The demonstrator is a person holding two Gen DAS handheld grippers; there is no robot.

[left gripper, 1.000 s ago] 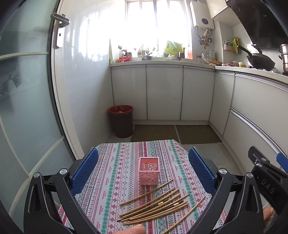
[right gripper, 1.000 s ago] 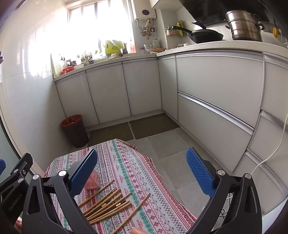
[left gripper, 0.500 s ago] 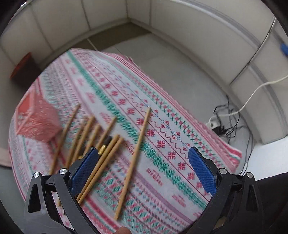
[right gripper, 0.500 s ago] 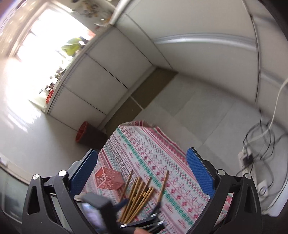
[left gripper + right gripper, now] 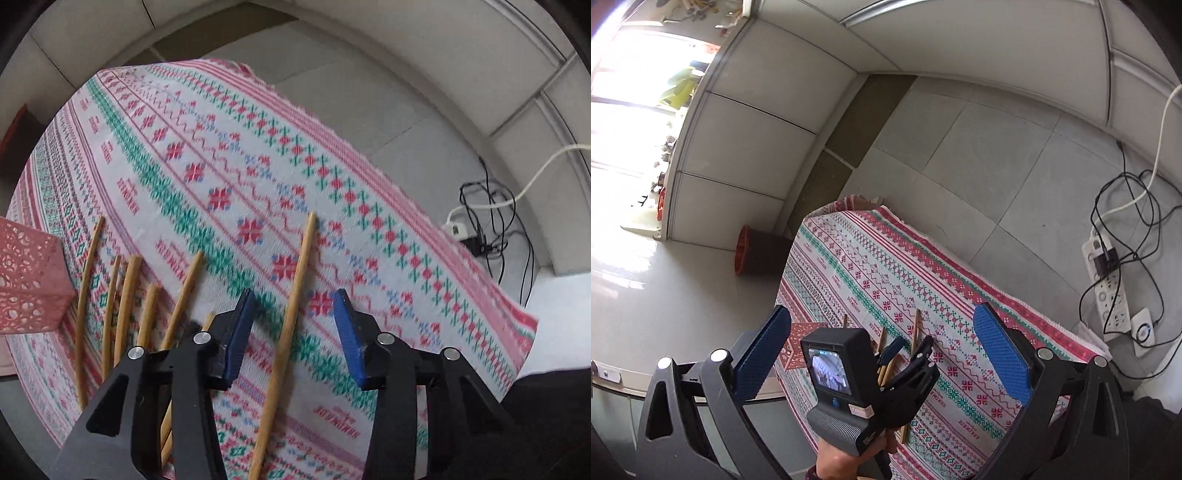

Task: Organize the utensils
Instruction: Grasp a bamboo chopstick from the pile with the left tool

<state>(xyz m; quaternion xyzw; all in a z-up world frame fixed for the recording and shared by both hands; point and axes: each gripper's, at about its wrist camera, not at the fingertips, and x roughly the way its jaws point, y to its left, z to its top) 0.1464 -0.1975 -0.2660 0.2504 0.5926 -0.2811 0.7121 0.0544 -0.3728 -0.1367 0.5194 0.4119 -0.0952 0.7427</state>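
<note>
We see one chopstick lying on the tablecloth, right of the other chopsticks and pink basket, untouched between our left gripper's closing jaws. Our right gripper hangs wide open, empty.

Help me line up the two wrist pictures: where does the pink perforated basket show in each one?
Left wrist view: the pink perforated basket sits at the far left edge, on the patterned tablecloth, left of the wooden chopsticks.
Right wrist view: only a corner of it shows low and left of centre, between the right gripper's left blue pad and the camera on the left gripper.
Shared landmark: the lone chopstick between the closing left fingers.
</note>
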